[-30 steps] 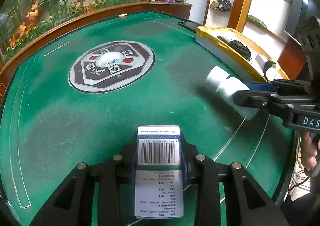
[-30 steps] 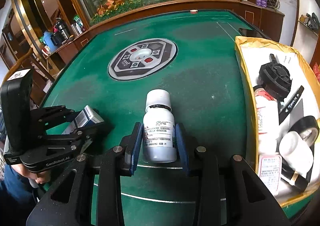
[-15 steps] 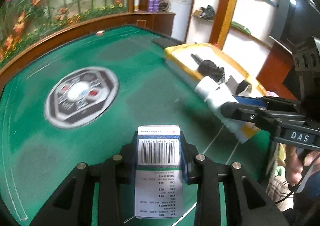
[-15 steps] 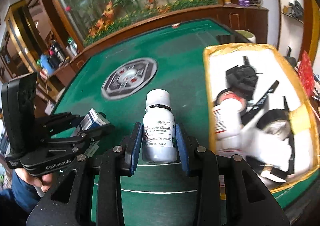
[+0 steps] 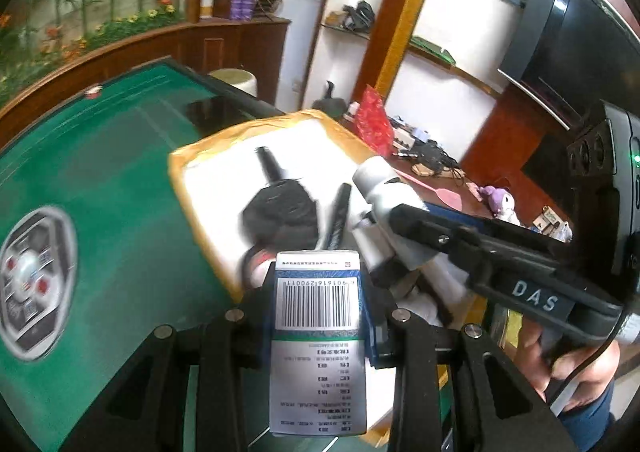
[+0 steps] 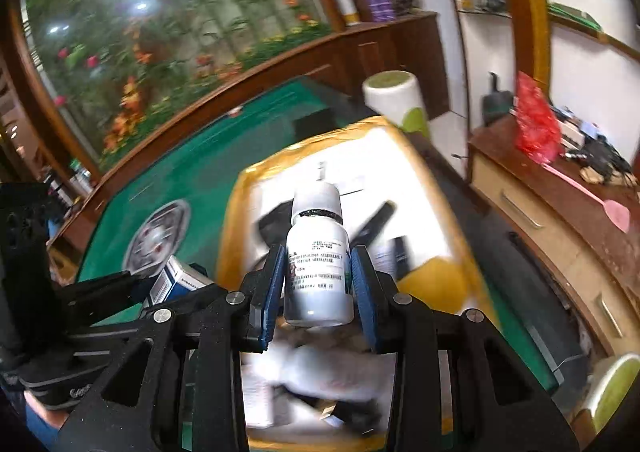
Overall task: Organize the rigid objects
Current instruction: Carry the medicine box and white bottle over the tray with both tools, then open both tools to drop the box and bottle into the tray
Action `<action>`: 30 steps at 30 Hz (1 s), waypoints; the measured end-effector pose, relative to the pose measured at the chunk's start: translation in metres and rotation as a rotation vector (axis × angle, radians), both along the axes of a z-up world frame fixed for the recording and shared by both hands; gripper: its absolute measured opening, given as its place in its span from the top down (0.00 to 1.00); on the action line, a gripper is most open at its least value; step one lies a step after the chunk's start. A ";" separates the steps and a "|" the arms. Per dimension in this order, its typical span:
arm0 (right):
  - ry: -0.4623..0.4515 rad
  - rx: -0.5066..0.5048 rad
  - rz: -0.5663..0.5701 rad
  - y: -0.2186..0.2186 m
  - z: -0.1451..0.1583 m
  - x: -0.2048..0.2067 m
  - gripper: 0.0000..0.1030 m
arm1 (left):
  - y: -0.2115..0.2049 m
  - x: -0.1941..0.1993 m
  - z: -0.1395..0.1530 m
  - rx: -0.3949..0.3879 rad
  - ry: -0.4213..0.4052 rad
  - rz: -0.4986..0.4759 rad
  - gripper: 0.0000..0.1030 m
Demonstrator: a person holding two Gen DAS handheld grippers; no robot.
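Carrying a small box (image 5: 318, 336), clamped flat between the left gripper (image 5: 320, 316) pads, long axis running forward, barcode end leading; light, stiff card, likely crushing if squeezed hard. Gripping a white bottle (image 6: 318, 252) at its waist in the right gripper (image 6: 318, 284), cap pointing forward, smooth and probably slippery. Both hanging above the yellow-rimmed tray (image 6: 232, 220).

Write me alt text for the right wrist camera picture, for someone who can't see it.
The right tool grips an upright white bottle above a yellow-rimmed box already holding blurred dark and white items. At lower left the left tool holds a blue and white carton, with the green table behind.
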State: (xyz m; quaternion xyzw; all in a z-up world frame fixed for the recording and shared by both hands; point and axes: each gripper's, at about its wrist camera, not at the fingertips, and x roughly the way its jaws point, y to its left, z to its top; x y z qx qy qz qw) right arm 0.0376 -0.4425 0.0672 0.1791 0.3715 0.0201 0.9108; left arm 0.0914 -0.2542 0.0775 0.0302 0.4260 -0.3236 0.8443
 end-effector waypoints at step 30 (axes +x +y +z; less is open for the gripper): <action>0.080 0.022 -0.054 -0.048 -0.020 0.037 0.67 | -0.035 0.044 -0.012 -0.084 0.096 0.051 0.51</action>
